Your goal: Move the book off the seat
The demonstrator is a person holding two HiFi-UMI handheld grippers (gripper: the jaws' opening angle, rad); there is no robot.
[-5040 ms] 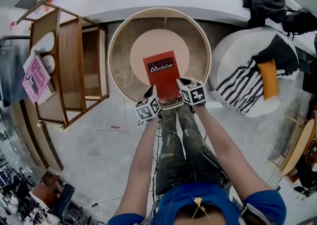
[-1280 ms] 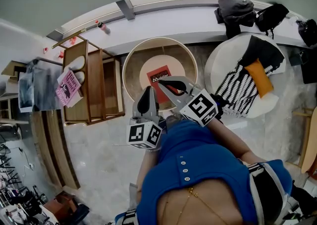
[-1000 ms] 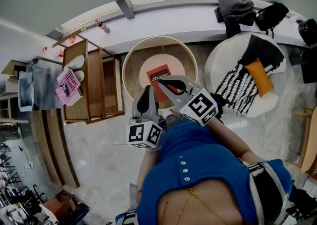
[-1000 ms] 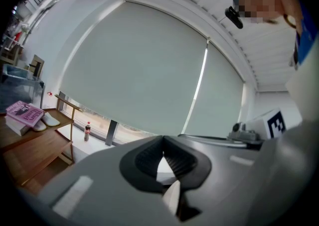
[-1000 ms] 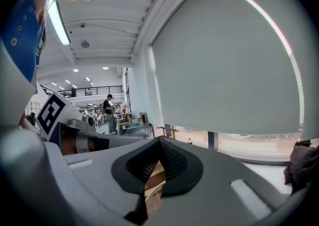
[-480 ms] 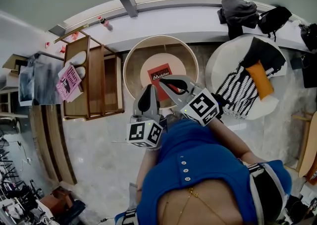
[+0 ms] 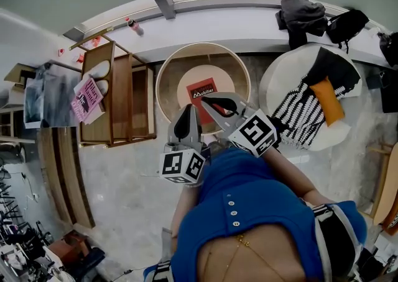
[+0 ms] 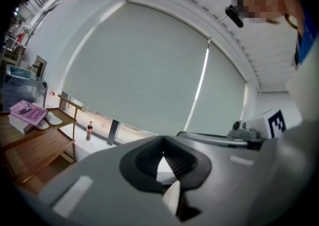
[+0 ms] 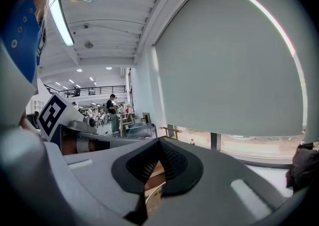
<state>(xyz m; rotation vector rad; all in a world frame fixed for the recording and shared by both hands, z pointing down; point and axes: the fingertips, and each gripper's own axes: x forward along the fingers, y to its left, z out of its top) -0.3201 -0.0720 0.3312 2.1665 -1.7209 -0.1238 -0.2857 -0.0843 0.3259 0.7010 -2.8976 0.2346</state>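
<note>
Left gripper (image 7: 186, 113) and right gripper (image 7: 208, 100) pressed together, empty, high above the red book (image 7: 200, 88) flat on the round seat (image 7: 166, 85); risks shoving it across the cushion if brought down unopened.

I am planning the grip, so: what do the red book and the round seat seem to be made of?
Red book: probably paper, smooth printed cover with white lettering. Round seat: pale rim looks like bent wood; its brownish inside is unclear.
</note>
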